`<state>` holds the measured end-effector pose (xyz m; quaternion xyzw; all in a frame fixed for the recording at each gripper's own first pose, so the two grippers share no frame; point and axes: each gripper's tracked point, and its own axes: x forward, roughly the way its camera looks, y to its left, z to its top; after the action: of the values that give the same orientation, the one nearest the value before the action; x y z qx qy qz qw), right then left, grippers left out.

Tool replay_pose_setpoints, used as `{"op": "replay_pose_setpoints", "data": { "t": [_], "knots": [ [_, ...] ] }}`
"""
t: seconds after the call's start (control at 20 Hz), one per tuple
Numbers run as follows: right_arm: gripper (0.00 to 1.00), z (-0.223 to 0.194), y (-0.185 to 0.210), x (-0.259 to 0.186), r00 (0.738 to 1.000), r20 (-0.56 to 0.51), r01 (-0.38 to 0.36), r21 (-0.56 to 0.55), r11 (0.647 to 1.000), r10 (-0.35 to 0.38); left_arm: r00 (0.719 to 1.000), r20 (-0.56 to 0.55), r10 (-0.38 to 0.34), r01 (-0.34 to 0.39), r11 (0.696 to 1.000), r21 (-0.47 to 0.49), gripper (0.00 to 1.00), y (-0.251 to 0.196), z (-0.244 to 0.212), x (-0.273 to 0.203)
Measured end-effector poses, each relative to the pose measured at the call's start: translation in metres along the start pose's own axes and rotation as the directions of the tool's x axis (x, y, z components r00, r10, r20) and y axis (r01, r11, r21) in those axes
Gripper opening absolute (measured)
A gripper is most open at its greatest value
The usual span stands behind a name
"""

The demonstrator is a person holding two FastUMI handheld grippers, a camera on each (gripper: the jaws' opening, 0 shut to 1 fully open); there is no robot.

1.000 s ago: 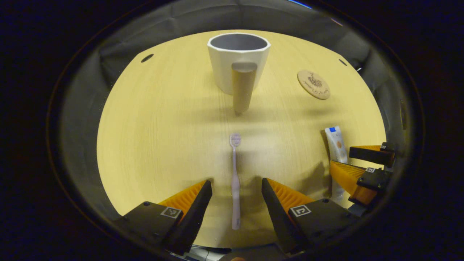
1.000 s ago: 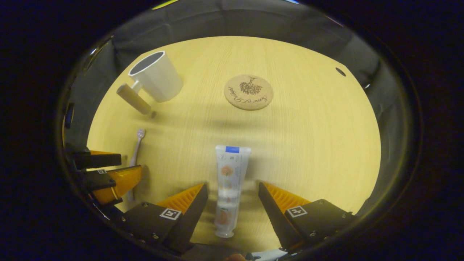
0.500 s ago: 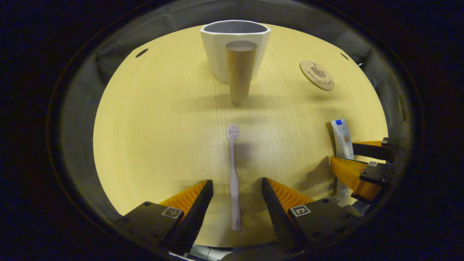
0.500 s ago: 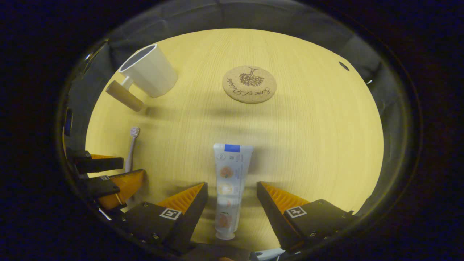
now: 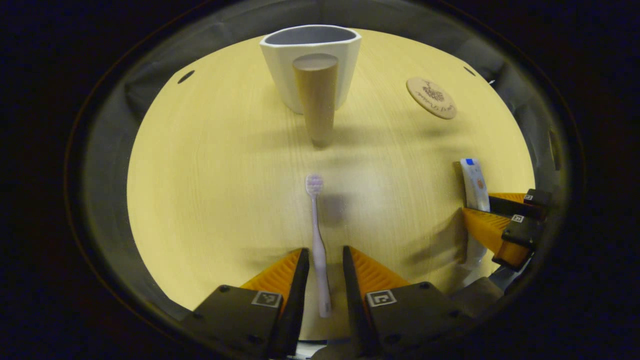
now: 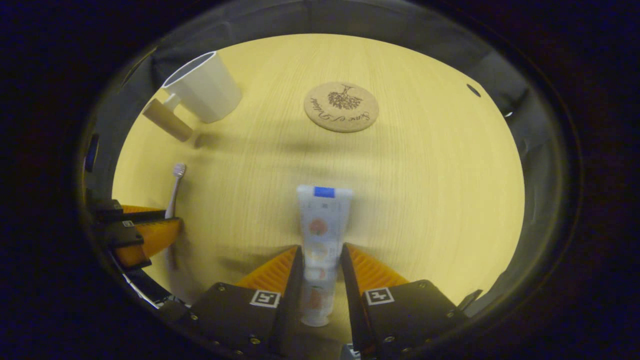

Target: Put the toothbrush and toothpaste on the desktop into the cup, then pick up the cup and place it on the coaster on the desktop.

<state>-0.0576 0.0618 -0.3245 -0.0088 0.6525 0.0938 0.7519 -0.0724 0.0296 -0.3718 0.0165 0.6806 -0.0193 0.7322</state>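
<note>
Lilac brush (image 5: pixel 317 235) lies flat between the left claw's (image 5: pixel 322 260) narrowed fingers, which don't visibly touch it. The right claw (image 6: pixel 321 260) pinches the paste (image 6: pixel 320 235) low, so it may droop and catch the cup (image 6: pixel 202 87) rim.

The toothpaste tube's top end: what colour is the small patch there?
Blue, on the white toothpaste tube; clearest in the right gripper view.

In the left gripper view, the far tongs (image 5: pixel 492 207) hide the toothpaste tube's (image 5: pixel 474 181) lower half, and the coaster's (image 5: pixel 431 91) drawing is too small to tell.
</note>
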Motion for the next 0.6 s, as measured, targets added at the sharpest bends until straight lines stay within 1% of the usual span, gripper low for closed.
{"op": "replay_pose_setpoints", "data": {
  "t": [0.05,0.1,0.15,0.2,0.3,0.35,0.4,0.45,0.5,0.55,0.6],
  "knots": [
    [0.47,0.0006,-0.0047,-0.0014,1.000,0.003,0.014,0.009,1.000,-0.014,1.000,0.001,-0.003,0.003,1.000,0.005,0.29,0.0004,0.0014,-0.0037],
    [0.34,0.0011,-0.0035,-0.0003,1.000,0.002,0.004,0.034,0.999,-0.005,1.000,0.000,-0.004,0.004,1.000,0.003,0.24,0.0003,-0.0002,-0.0012],
    [0.33,0.0022,-0.0048,-0.0015,1.000,0.006,-0.009,0.040,0.999,0.008,1.000,0.008,-0.001,0.001,1.000,-0.005,0.24,0.0004,0.0016,-0.0055],
    [0.34,0.0007,-0.0040,-0.0009,1.000,0.004,-0.016,0.045,0.999,0.016,1.000,0.008,-0.003,0.003,1.000,-0.001,0.18,0.0006,-0.0005,-0.0022],
    [0.34,0.0032,-0.0055,-0.0025,1.000,0.018,-0.019,0.053,0.998,0.018,1.000,0.021,-0.003,0.003,1.000,0.003,0.19,0.0006,-0.0011,-0.0010],
    [0.29,0.0027,-0.0036,-0.0030,0.999,0.022,-0.028,0.054,0.998,0.027,1.000,0.026,-0.005,0.005,1.000,0.003,0.16,0.0003,-0.0005,-0.0027],
    [0.25,0.0020,-0.0035,-0.0003,0.999,0.025,-0.035,0.048,0.998,0.033,0.999,0.036,-0.010,0.010,1.000,0.014,0.16,0.0000,-0.0005,-0.0028],
    [0.26,0.0050,-0.0043,-0.0026,0.998,0.041,-0.041,0.051,0.998,0.039,0.999,0.040,-0.013,0.012,1.000,0.019,0.16,-0.0002,-0.0010,-0.0030],
    [0.23,0.0049,-0.0024,-0.0021,0.997,0.050,-0.056,0.053,0.997,0.053,0.998,0.056,-0.016,0.014,1.000,0.026,0.16,0.0000,-0.0003,-0.0039],
    [0.23,0.0045,-0.0025,-0.0035,0.996,0.058,-0.068,0.062,0.996,0.064,0.997,0.076,-0.023,0.022,1.000,0.022,0.16,-0.0001,0.0001,-0.0030],
    [0.23,0.0056,-0.0017,-0.0031,0.995,0.069,-0.082,0.072,0.994,0.077,0.995,0.092,-0.031,0.029,0.999,0.022,0.11,0.0004,0.0009,-0.0044]
  ]
}}
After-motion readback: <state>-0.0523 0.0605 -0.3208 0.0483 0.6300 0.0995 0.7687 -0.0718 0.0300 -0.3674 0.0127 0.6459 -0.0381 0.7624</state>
